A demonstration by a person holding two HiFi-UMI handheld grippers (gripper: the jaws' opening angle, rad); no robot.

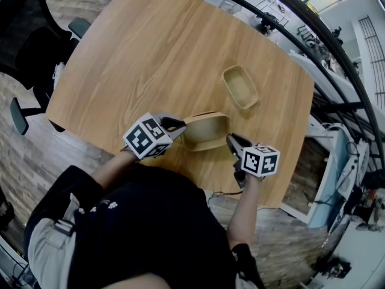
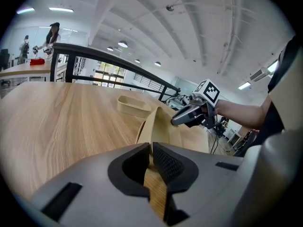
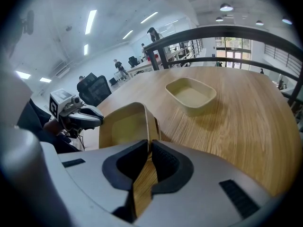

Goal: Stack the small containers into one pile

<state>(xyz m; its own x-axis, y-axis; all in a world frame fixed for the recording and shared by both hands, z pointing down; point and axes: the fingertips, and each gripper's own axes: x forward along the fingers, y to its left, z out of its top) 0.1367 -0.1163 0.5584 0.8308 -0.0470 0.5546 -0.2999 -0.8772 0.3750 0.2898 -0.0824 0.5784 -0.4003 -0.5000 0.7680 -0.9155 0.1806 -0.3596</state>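
Left gripper (image 1: 180, 124), right gripper (image 1: 231, 139) — each pinching opposite rim of near container (image 1: 207, 132) — second container (image 1: 240, 87) beyond.

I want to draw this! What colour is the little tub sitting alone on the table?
Pale beige, the tub shows clearest in the right gripper view.

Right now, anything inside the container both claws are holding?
In the right gripper view the held container looks empty inside. Its near end is hidden behind the right claw.
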